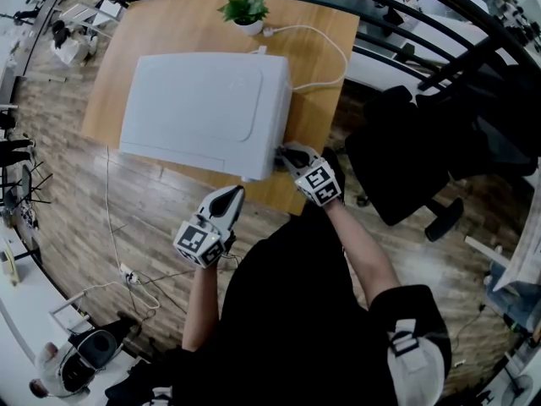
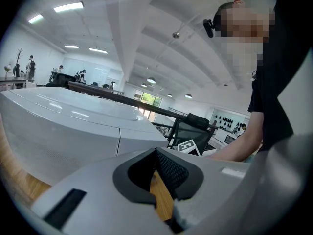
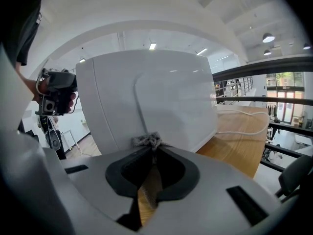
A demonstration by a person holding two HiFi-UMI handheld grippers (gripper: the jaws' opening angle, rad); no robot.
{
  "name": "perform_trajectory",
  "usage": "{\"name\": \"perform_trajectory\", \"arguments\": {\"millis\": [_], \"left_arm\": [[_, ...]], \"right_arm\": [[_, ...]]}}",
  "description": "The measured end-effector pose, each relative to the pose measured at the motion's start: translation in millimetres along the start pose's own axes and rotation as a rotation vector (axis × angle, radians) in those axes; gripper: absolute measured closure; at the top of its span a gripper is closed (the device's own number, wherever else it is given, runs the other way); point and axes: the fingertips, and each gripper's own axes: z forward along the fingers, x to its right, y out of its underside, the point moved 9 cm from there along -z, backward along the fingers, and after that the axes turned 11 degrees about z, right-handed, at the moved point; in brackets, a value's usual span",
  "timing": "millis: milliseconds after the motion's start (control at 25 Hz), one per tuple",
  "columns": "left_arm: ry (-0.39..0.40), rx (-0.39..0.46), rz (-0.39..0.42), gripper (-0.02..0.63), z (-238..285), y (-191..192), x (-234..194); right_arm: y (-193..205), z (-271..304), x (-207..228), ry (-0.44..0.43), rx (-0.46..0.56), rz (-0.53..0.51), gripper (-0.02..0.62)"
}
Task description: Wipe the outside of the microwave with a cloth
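Note:
A white microwave (image 1: 203,108) stands on a wooden table (image 1: 165,24). My right gripper (image 1: 286,156) is at its near right corner, shut on a small grey cloth (image 3: 148,140). The cloth's tuft sticks out past the jaw tips and presses against the microwave's white side wall (image 3: 146,92). My left gripper (image 1: 228,201) hangs off the table's near edge, in front of the microwave (image 2: 63,126). It is shut with nothing in it, and its tips meet in the left gripper view (image 2: 156,153).
A potted plant (image 1: 245,11) stands behind the microwave. A white cable (image 1: 325,53) loops over the table's right part. A black office chair (image 1: 414,159) stands to the right of the table, and a dark railing (image 1: 423,7) runs behind. A thin cable (image 1: 114,227) trails on the wooden floor.

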Motion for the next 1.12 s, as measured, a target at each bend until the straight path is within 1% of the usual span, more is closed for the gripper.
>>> {"name": "perform_trajectory", "arguments": {"millis": [320,480,640,920,1120], "left_arm": [[0.004,0.002,0.001,0.603,8,-5,0],[0.005,-0.001,-0.002,0.603,10,-5,-1],[-0.002,-0.003,-0.006,0.603,11,-7,-4],[-0.010,-0.001,-0.008,0.603,11,-9,-10],[-0.005,-0.006,-0.014,0.603,14,-8,-13]], "right_arm": [[-5,4,15,0.011,0.010,0.039,0.566],[-11,11,28,0.022,0.047,0.017,0.566],[-15,12,35,0.028,0.018,0.030,0.566],[-24,19,49,0.053,0.017,0.028,0.566],[-31,27,63,0.072,0.050,0.004,0.567]]}}
